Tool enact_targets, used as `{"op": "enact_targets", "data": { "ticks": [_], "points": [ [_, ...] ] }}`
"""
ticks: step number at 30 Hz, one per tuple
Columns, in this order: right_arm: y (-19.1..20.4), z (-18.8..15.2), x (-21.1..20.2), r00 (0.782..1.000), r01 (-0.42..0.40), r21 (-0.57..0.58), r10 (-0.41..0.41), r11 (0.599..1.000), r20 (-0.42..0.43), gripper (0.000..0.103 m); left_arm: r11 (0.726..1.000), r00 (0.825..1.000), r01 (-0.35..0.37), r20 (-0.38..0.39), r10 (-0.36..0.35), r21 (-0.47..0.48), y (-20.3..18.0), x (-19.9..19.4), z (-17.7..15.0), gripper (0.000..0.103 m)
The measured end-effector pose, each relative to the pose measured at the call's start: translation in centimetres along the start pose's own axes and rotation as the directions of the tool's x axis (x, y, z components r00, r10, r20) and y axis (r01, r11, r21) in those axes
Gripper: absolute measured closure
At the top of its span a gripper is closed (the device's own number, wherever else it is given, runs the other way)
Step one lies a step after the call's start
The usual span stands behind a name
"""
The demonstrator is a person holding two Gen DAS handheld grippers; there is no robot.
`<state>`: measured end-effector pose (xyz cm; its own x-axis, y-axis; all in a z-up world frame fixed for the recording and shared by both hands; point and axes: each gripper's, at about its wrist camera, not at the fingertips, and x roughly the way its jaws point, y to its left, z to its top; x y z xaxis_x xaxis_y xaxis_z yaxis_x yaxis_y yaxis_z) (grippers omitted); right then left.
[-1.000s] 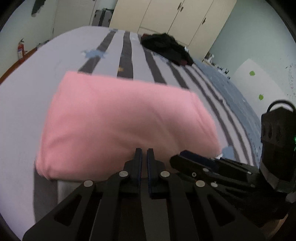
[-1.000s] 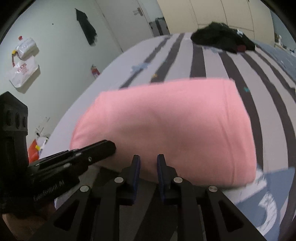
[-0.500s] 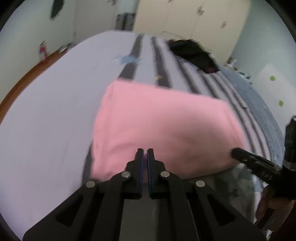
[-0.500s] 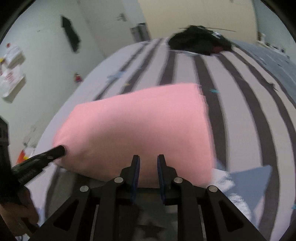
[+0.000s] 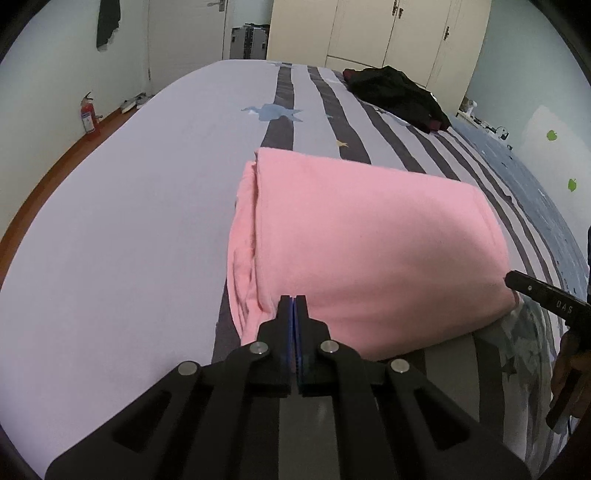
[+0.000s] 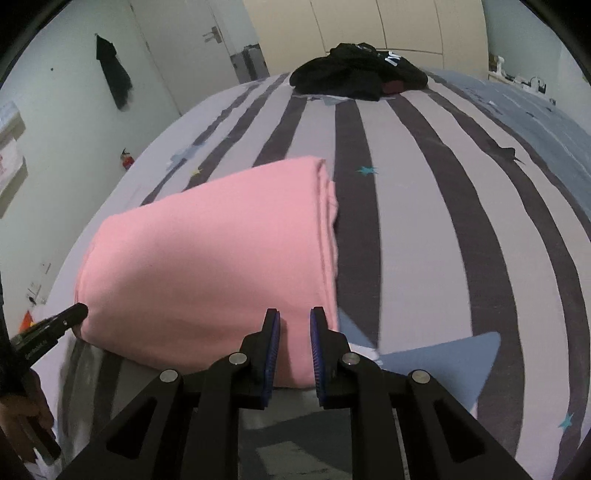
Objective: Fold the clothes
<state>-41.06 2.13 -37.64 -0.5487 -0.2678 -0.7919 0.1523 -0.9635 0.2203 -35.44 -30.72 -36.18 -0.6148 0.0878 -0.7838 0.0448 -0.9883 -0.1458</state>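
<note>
A folded pink garment [image 5: 369, 254] lies flat on the striped bed [image 5: 129, 221], near its front edge, with its layered side edges showing at the left in the left wrist view and at the right [image 6: 327, 221] in the right wrist view. The left tongs [image 5: 294, 301] are pressed together with no gap between the blue pads, their tips at the near edge of the pink cloth; whether any fabric is caught between them cannot be told from this angle. The right tongs [image 6: 294, 321] stand apart with a clear gap, pink cloth visible through it, gripping nothing. Each camera catches the other tool only as a black finger at the garment's far corner: the right one at the right border [image 5: 535, 291] of the left view, the left one at the left border [image 6: 55, 325] of the right view. Only the left view shows the whole wardrobe doors [image 5: 388, 33] and the green stickers [image 5: 552, 134] on the wall; both show the red fire extinguisher [image 5: 88, 116] by the wall, but it is plainer there. The right view gives a closer look at the heap of black clothes [image 6: 354, 74] at the far end of the bed and a large blue star [image 6: 443, 358] printed on the sheet just beside the garment's near right corner.
</note>
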Motion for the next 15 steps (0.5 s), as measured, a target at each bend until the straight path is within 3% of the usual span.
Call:
{"op": "enact_targets", "data": {
  "ticks": [3,6,11,15],
  "points": [
    [-2.2,0.6,-0.1,0.999,0.047,0.056,-0.047,0.997,0.000,0.078,0.999,0.999,-0.035,0.025,0.035,-0.031,0.5,-0.5,1.0,0.101],
    [-2.9,1.7,-0.5,0.996,0.084,0.059,-0.085,0.995,0.013,0.075,0.996,0.994,-0.082,0.073,0.085,-0.042,0.5,-1.4,2.2,0.100],
    [1.3,5.0,-0.5,0.997,0.006,-0.072,0.000,0.997,0.081,0.075,0.998,0.992,0.027,0.120,-0.035,0.063,-2.6,0.1,5.9,0.100],
    [5.0,7.7,1.4,0.993,-0.049,-0.149,0.065,0.988,0.101,0.075,0.993,0.995,0.027,0.097,-0.038,0.112,-3.8,3.5,8.7,0.100]
  ]
}}
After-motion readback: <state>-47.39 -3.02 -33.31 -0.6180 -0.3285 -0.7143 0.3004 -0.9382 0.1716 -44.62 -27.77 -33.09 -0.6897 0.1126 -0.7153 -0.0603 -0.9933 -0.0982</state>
